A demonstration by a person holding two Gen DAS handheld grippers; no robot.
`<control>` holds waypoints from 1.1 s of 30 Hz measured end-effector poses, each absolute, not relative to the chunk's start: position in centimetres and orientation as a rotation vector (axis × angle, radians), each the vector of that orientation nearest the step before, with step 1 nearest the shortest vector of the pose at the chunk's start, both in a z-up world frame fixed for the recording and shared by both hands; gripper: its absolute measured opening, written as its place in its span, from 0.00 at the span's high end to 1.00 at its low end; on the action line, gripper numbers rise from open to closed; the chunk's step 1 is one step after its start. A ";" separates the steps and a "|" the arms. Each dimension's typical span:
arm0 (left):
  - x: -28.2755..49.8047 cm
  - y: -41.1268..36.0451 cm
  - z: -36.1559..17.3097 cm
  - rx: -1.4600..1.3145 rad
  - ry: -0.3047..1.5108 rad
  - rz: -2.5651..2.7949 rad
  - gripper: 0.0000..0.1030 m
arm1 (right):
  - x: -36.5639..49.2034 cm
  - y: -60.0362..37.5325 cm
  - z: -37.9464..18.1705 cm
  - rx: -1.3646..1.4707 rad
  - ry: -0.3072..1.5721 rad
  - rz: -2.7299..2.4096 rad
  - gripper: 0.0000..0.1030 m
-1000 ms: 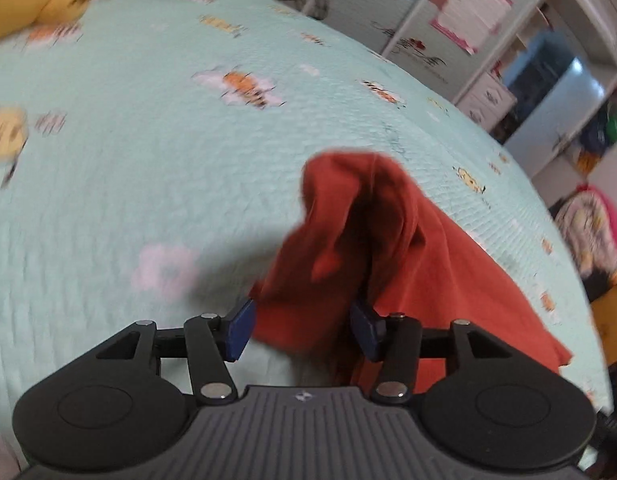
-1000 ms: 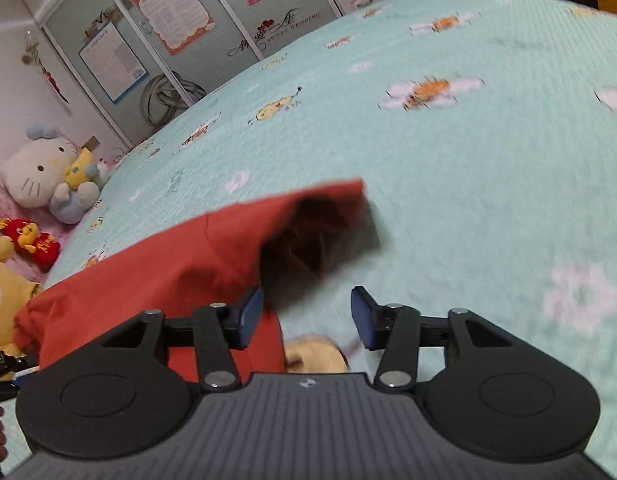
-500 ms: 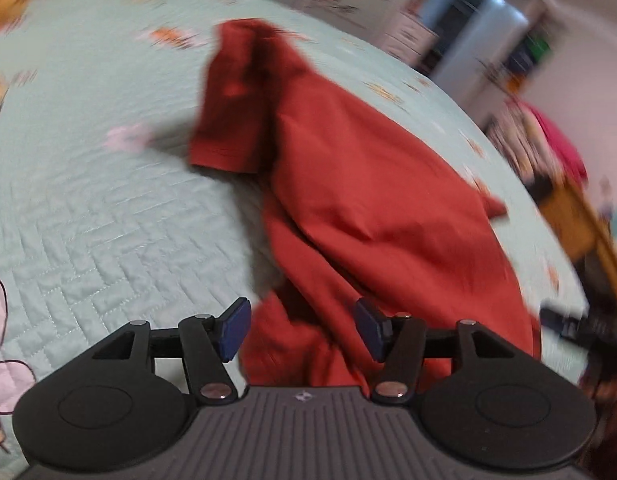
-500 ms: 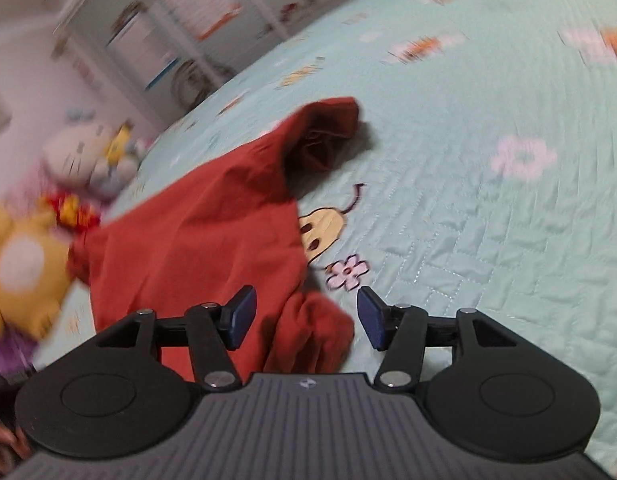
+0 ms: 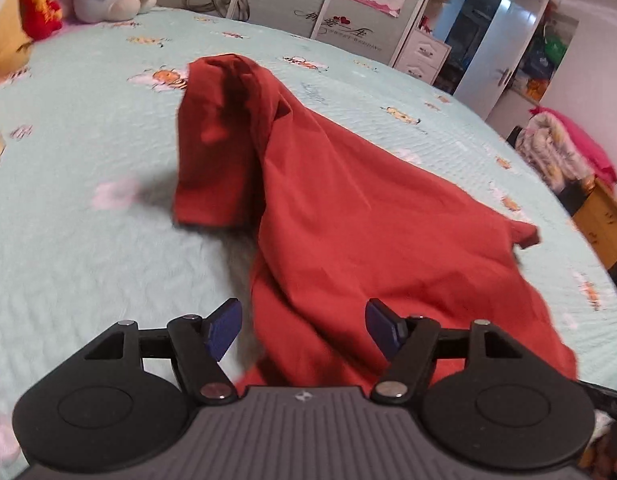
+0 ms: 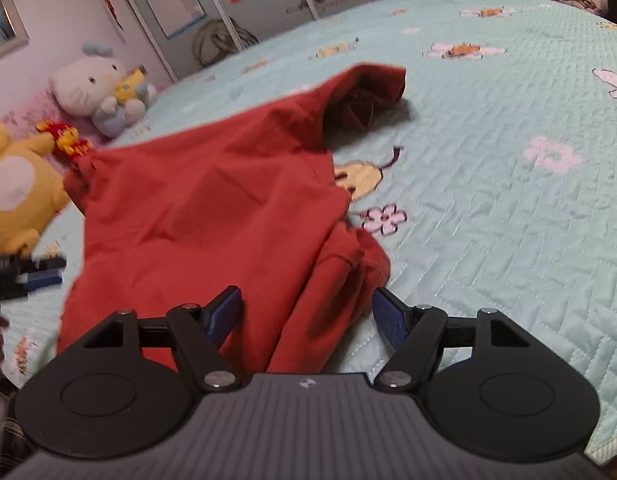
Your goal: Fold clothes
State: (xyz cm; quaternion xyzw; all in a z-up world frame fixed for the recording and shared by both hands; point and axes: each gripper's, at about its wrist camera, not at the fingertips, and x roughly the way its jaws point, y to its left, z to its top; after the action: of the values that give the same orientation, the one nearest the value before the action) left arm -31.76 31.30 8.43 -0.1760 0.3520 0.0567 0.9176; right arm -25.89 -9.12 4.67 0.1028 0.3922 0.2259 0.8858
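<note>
**Red shirt lies rumpled on the bed, both grippers spread wide and holding nothing**

The red shirt (image 5: 360, 216) lies crumpled on the pale green bedspread (image 5: 88, 240), straight ahead of both tools. It is not folded: the body is spread in loose ridges and a sleeve (image 5: 220, 140) stands up in a peak at the far end, ahead and a little left of the left gripper (image 5: 304, 326). Seen from the right gripper (image 6: 306, 316), that same peaked sleeve (image 6: 364, 96) sits far ahead and slightly right, its opening dark and facing that gripper, while a bunched hem corner (image 6: 360, 256) lies just in front of its right finger.

Both grippers are wide apart with nothing between the pads; cloth lies under and ahead of each, but neither pinches it. The left gripper also shows at the left edge of the right wrist view (image 6: 32, 272).

My judgement is that the step in hand is laying the shirt out flat, or taking fresh holds on it. The next move calls for a pinch on a single layer of an edge at each side, since the near cloth is doubled in ridges and a grab there could catch several layers.

As for room, the bedspread is open to the left of the left gripper and to the right of the right gripper. Soft toys (image 6: 96, 88) sit well beyond the shirt, and the bed's edge falls away to the far right of the left gripper
</note>
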 end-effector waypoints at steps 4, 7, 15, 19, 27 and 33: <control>-27.3 30.9 7.6 -0.229 0.763 0.113 0.97 | -25.8 -7.7 5.6 0.122 0.776 0.442 0.86; -25.0 31.9 9.8 -0.244 0.707 0.103 1.00 | -25.1 -7.7 7.2 0.164 0.741 0.453 0.93; -16.1 34.7 17.8 -0.115 0.479 0.279 0.91 | -17.9 -8.4 11.4 0.484 0.578 0.496 0.64; -14.9 35.8 15.8 -0.010 0.531 0.469 0.51 | -14.6 -7.7 10.3 0.518 0.574 0.426 0.38; -26.1 36.4 10.2 -0.176 0.561 0.353 0.45 | -20.4 -10.5 5.9 0.507 0.679 0.403 0.38; -30.5 31.8 7.4 -0.131 0.609 0.180 0.35 | -23.8 -12.3 2.5 0.568 0.756 0.361 0.38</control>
State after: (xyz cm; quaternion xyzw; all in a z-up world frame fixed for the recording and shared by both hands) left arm -30.52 31.78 7.44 -0.0646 0.2992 0.0882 0.9479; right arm -23.81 -12.29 2.54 0.2718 0.3620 0.1730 0.8747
